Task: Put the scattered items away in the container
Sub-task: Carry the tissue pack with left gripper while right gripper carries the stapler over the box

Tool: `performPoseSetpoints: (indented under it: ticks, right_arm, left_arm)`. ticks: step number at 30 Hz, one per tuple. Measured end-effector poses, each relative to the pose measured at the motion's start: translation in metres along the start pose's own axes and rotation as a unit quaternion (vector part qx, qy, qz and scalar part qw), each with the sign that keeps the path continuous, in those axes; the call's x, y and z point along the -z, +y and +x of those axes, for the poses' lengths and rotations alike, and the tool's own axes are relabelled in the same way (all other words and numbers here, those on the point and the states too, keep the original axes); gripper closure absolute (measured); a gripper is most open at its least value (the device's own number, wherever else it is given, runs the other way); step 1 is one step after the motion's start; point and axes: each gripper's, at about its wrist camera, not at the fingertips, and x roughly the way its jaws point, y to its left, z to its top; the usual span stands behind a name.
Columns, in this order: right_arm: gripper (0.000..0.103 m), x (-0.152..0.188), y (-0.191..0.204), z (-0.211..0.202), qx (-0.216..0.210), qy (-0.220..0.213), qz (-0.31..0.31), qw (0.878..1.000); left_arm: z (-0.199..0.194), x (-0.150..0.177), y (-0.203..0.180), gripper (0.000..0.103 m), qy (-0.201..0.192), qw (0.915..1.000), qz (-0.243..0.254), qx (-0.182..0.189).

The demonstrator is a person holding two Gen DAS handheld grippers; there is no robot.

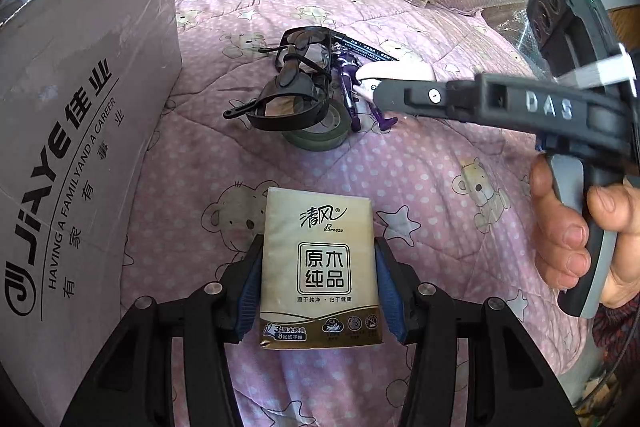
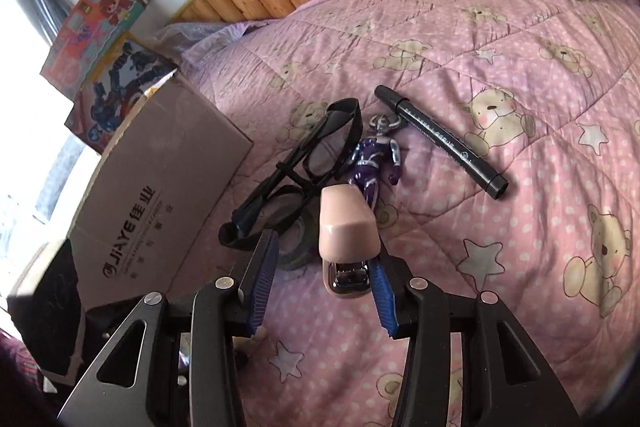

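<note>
- Left tool (image 1: pixel 318 283) is clamped on the tissue pack (image 1: pixel 320 267), held flat above the bed (image 1: pixel 420 187) for carrying to the box (image 1: pixel 80 131).
- Right tool (image 2: pixel 322 291) is set wide around the pink stapler (image 2: pixel 346 231), seemingly not yet gripped.
- Glasses (image 2: pixel 296 163), tape (image 2: pixel 298 247), figure (image 2: pixel 372 159) and marker (image 2: pixel 440 139) are left lying beyond.

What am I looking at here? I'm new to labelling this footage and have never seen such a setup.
No robot: a person holds a pistol-grip gripper in each hand, each with a fisheye camera looking along its two fingers. The left camera shows the left gripper closed around a tissue pack above a pink quilt, with the cardboard box beside it. It also catches the person's hand on the other tool. The right camera shows the right gripper open around a pink stapler. On the quilt lie goggles, a tape roll, a purple figure and a black marker.
</note>
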Motion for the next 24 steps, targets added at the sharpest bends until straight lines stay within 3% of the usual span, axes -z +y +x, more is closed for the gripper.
performPoseSetpoints:
  ticks: [2,5,9,24]
  right_arm:
    - [0.056,-0.004,-0.007,0.006,-0.010,-0.006,0.024,1.000]
    - [0.068,-0.006,-0.008,0.014,0.003,-0.005,0.025,1.000]
    - [0.077,-0.002,0.000,0.017,0.006,-0.006,0.014,1.000]
    - [0.080,0.016,0.020,-0.007,0.038,-0.027,-0.019,0.999]
  left_arm:
    - [-0.001,0.000,-0.001,0.051,0.001,1.0000,-0.002,0.000]
    - [-0.002,0.001,-0.001,0.051,0.002,1.0000,-0.002,0.000]
    - [-0.003,0.000,0.000,0.051,0.003,1.0000,-0.003,0.001]
    - [-0.010,0.000,0.002,0.051,0.002,0.9997,-0.023,0.009]
